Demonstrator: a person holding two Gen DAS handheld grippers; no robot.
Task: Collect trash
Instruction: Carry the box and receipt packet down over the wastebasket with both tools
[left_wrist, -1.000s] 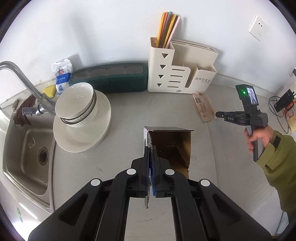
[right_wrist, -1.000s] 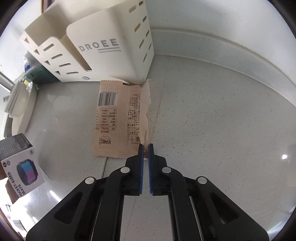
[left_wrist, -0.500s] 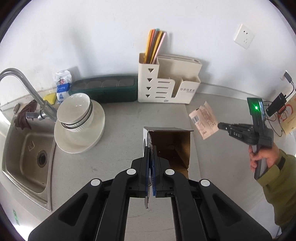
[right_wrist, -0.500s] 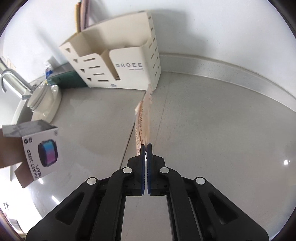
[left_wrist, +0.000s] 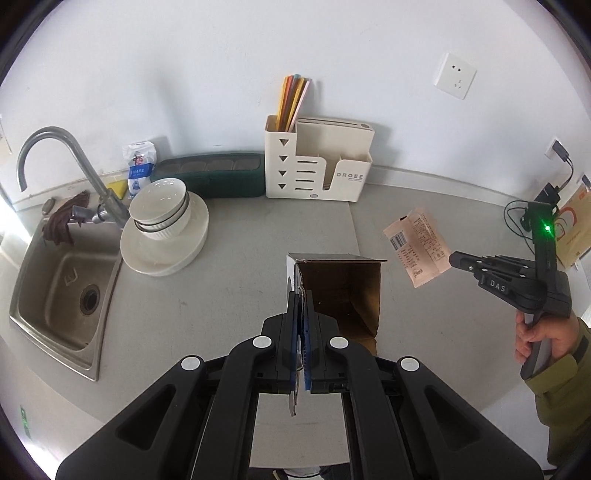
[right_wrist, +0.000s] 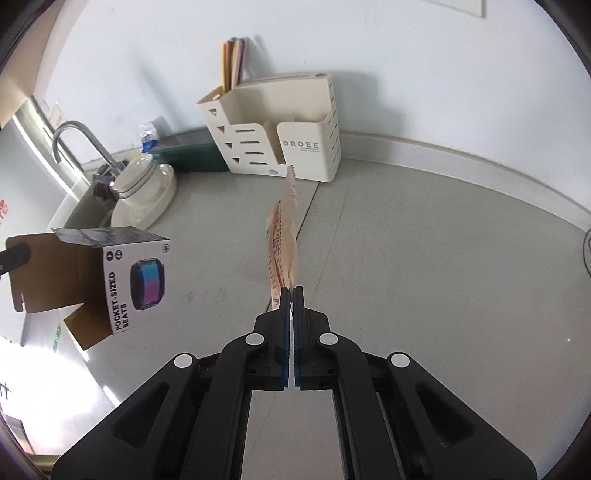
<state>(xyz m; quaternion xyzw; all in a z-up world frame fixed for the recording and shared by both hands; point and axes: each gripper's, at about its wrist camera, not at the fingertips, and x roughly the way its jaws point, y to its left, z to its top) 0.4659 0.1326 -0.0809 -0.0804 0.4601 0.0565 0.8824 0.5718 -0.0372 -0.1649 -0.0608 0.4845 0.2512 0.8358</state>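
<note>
Grey table (left_wrist: 236, 236) by sink; left tool (left_wrist: 303, 295) clamps open box (left_wrist: 343, 288), right tool (right_wrist: 292, 291) pinches wrapper (right_wrist: 282, 247); next: drop wrapper into box at centre frame

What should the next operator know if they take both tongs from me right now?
Left tongs: shut on the wall of the open speaker box, held up off the counter.
Right tongs: shut on the corner of the pink wrapper, which hangs in the air right of the box.
Done: both pieces of trash are picked up.
Left: likely put the wrapper into the box's open mouth, then carry it to a bin; none is in view.
</note>
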